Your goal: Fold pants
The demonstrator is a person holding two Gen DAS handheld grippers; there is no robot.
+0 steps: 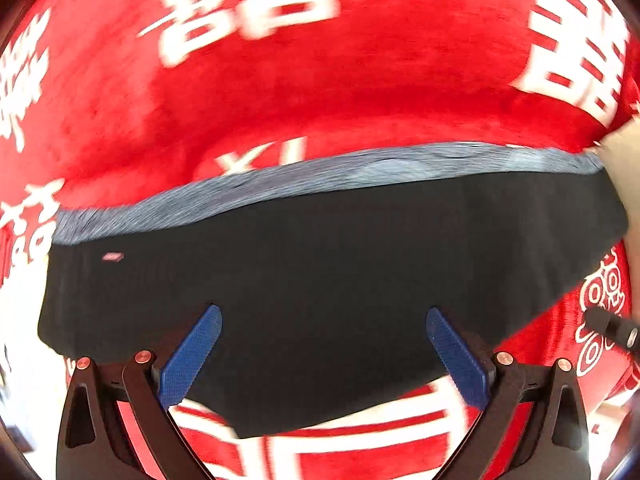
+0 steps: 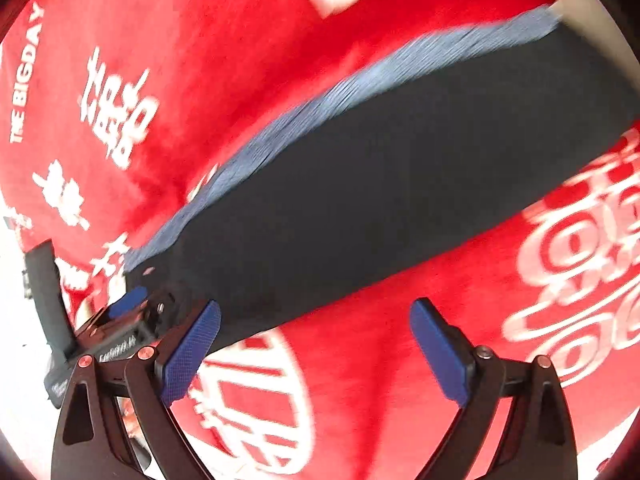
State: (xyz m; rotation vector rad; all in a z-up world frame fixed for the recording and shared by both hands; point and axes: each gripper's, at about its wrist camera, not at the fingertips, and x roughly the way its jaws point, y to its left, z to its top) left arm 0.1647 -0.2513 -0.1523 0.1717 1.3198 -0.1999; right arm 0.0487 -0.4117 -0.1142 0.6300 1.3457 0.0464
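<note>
Dark navy pants (image 1: 320, 280) with a grey-blue waistband (image 1: 320, 180) lie flat on a red cloth. My left gripper (image 1: 323, 316) is open above the pants' near edge, holding nothing. In the right wrist view the pants (image 2: 400, 184) run diagonally from lower left to upper right, waistband (image 2: 320, 108) on the far side. My right gripper (image 2: 316, 312) is open and empty, over the pants' near edge and the red cloth. The left gripper's body (image 2: 120, 320) shows at the pants' left end.
The red cloth (image 1: 320, 80) with white characters and the words "THE BIGDAY" (image 2: 24, 76) covers the surface. Part of the right gripper (image 1: 612, 326) shows at the left view's right edge. A pale surface (image 1: 624, 152) lies past the cloth's right edge.
</note>
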